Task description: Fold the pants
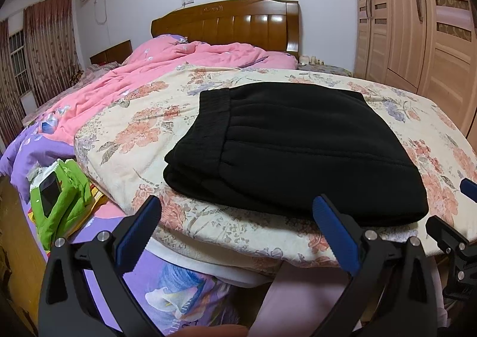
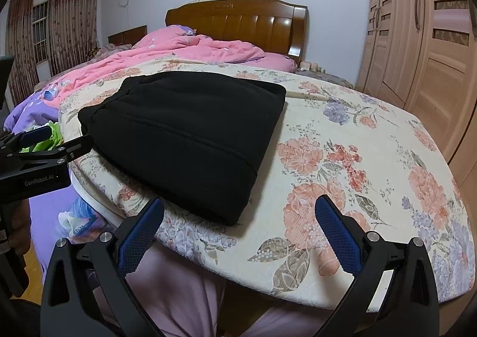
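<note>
At the far left a green pouch (image 1: 64, 188), seemingly with a phone-like device tucked in it, is seen beside the bed. The left gripper (image 1: 237, 203) is held empty with fingers spread, just short of the black pants (image 1: 298, 146), which lie as a compact bundle on the floral cover (image 2: 357, 158), so the folding is judged essentially complete. The right gripper (image 2: 240, 206) is likewise spread and empty at the bundle's near edge.

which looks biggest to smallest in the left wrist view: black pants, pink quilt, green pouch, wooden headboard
1. black pants
2. pink quilt, farther away, so unsure against the pants
3. wooden headboard
4. green pouch
</note>
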Demonstrator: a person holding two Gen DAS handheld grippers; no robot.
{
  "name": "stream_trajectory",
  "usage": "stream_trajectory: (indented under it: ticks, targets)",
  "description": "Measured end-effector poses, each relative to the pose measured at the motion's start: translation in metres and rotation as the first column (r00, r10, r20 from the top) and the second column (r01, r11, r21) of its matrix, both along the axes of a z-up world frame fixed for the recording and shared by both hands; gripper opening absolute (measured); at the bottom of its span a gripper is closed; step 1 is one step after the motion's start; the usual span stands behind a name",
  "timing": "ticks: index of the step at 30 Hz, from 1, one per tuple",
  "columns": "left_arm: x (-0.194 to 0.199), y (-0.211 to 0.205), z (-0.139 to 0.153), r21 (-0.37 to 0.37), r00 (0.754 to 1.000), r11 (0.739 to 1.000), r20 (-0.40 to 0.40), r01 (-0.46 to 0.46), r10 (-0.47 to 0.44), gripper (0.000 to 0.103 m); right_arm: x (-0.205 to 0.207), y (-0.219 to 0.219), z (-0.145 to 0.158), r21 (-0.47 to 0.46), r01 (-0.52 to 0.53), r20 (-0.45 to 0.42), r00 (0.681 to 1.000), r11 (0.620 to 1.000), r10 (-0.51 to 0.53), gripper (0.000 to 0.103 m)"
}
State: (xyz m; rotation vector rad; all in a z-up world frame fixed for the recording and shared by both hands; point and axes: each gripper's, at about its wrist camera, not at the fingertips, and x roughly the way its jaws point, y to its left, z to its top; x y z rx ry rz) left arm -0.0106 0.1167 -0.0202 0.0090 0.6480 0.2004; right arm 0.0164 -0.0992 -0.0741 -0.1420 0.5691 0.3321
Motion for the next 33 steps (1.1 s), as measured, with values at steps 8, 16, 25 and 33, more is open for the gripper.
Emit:
stream_trajectory:
  ticks: [8,16,25,33]
  targets:
    - [0.0,0.0005,-0.0004,-0.001,1.0,1.0,-0.001,0.001,-0.001,0.101,-0.0004,0.0004,-0.0014,0.003,0.003,-0.006,1.0,1.0,-0.003,0.099]
    - [-0.0005,0.0009,-0.0015,0.001,1.0,1.0,-0.004,0.002,-0.002,0.101,-0.001,0.0005,-0.0022,0.004,0.005,-0.01,1.0,1.0,-0.005,0.099]
    - [-0.0008,0.0013,-0.002,0.003,1.0,1.0,-0.004,0.003,-0.003,0.101,-0.0009,0.0005,-0.004,0.007,0.007,-0.023,1.0,1.0,-0.007,0.099]
    - [-0.0008,0.0014,-0.0022,0.003,1.0,1.0,-0.005,0.002,-0.002,0.101,-0.0003,0.0001,-0.0043,0.007,0.006,-0.024,1.0,1.0,-0.006,0.099]
